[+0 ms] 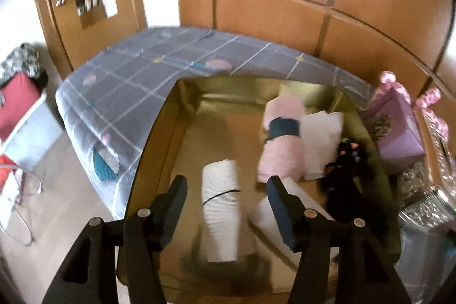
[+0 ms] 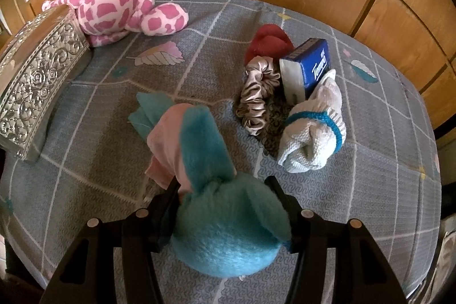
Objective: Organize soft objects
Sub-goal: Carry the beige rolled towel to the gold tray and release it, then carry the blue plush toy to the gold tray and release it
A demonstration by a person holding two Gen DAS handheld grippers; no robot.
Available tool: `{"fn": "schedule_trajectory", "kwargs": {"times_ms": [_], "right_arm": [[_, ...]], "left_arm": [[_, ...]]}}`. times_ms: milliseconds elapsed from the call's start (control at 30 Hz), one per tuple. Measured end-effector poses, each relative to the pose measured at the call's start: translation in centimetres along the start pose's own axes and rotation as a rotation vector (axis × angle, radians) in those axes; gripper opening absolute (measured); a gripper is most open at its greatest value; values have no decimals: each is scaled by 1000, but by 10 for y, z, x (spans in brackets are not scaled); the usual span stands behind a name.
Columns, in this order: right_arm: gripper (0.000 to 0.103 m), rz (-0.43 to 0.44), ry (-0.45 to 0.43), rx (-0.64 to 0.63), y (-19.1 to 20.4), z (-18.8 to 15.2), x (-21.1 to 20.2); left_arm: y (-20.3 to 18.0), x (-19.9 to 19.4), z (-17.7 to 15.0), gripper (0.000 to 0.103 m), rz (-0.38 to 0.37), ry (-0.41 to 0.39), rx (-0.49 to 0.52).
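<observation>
grey checked bedspread (image 2: pixel 114 138), wooden panelling behind; left tongs (image 1: pixel 228 187) apart, right tongs (image 2: pixel 225 193) clamp teal plush (image 2: pixel 228 230).

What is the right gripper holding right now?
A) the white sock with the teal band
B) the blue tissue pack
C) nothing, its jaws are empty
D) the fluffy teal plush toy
D: in the right wrist view the right gripper has its jaws pressed on both sides of the fluffy teal plush toy, while the white sock and the blue tissue pack lie apart on the bedspread.
</observation>
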State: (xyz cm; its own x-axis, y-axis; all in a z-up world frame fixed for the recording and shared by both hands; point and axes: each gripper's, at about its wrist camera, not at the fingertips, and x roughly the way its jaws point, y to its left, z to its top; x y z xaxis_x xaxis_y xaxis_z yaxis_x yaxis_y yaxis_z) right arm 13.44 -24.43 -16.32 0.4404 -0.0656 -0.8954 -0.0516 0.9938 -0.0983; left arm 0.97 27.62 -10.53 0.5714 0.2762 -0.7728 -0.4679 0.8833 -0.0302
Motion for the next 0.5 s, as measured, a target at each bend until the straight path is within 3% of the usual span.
{"fn": "schedule_trajectory", "kwargs": {"times_ms": [133, 267, 500], "right_arm": [[57, -7, -6, -7, 1, 0, 0], [57, -12, -11, -6, 1, -1, -1], [56, -20, -24, 3, 1, 0, -3]], "left_arm": [[-20, -21, -1, 68, -2, -55, 69], [-37, -38, -4, 69, -37, -87, 102], [-61, -55, -10, 79, -88, -100, 148]]}}
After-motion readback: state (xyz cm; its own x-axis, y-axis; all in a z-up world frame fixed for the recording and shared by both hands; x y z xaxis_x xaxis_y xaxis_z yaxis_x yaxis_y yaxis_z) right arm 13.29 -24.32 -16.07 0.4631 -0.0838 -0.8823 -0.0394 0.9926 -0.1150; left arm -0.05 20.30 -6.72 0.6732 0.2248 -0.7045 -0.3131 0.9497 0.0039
